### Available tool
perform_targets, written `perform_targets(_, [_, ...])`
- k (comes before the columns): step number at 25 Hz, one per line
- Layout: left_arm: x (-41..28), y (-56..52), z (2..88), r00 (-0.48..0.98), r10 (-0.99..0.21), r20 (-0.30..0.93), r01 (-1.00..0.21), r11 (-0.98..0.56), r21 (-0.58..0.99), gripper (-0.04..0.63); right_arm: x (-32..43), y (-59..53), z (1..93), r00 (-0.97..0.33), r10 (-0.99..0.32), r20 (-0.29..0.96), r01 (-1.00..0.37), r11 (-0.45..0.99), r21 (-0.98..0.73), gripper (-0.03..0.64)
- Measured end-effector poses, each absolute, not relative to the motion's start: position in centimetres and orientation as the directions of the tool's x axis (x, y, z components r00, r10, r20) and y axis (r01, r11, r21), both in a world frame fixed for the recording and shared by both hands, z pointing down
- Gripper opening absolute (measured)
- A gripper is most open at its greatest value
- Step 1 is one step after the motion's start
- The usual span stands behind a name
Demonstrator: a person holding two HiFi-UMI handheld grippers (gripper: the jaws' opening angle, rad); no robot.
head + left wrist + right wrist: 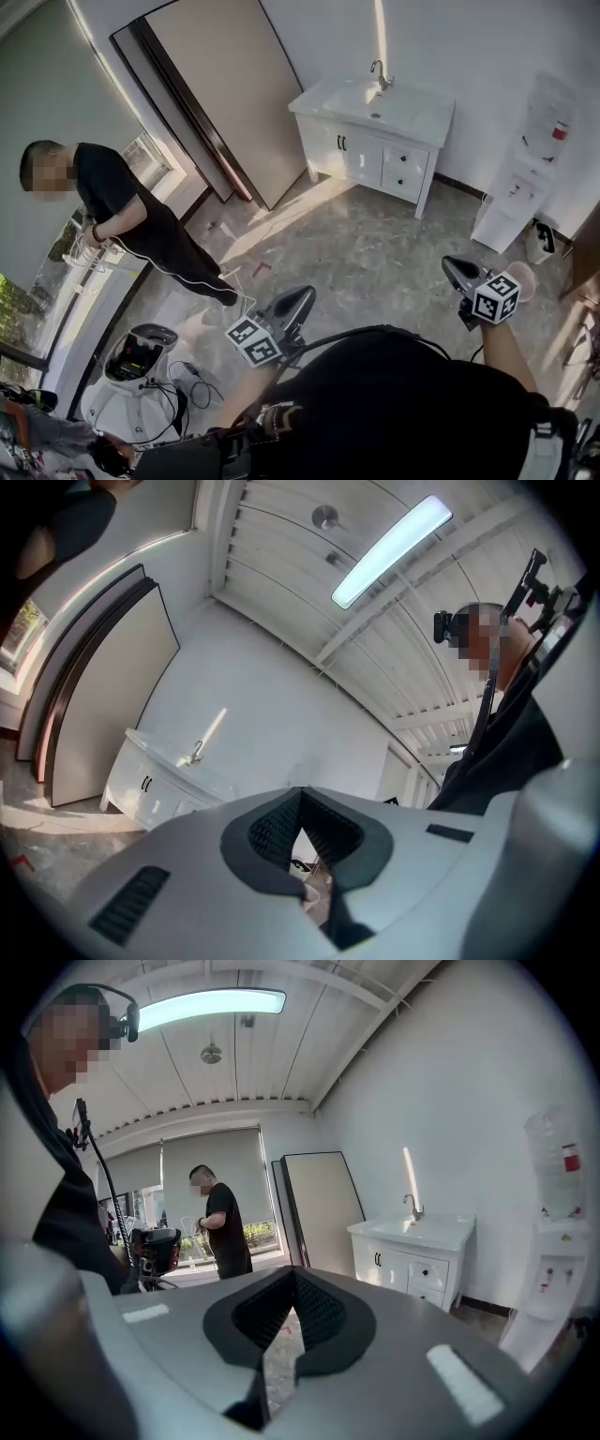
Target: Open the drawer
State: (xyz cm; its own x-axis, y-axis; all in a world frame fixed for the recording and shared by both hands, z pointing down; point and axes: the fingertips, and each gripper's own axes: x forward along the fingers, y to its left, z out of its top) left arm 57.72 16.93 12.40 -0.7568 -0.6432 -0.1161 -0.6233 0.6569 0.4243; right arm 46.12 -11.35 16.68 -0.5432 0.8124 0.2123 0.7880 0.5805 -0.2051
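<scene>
Well apart from the sink cabinet (361, 150) and its closed drawers (406, 171), the left hand-held gripper (302, 298) and right hand-held gripper (451, 266) have jaws together, holding nothing.

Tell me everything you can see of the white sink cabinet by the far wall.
The sink cabinet is white and smooth-looking. It stands upright on short legs on the grey floor, with its back against the white wall. Its white basin top carries a metal tap. The front has two doors with dark handles and, beside them, two stacked drawers with dark knobs, all shut. Nothing touches it.
</scene>
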Motion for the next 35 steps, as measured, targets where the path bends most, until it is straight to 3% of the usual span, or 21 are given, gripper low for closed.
perform_targets(14, [49.1,26.1,14.4,-0.815,-0.573,-0.08,-0.537,0.698,0.474,0.002,35.5,-2.4,17.9,-0.479,0.84,0.257,0.815,0.534,-0.227,0.002])
perform_targets(26, [37.7,20.9,14.0,-0.891,-0.442,-0.1,-0.439,0.788,0.432,0.002,19.4,-4.7,18.4,-0.356,0.909,0.217,0.894,0.399,-0.205,0.002])
perform_targets(35, [29.1,17.9,13.7,-0.906,-0.412,-0.095,-0.41,0.801,0.436,0.002,9.9,-5.7,19.0,-0.302,0.928,0.219,0.91,0.349,-0.224,0.002])
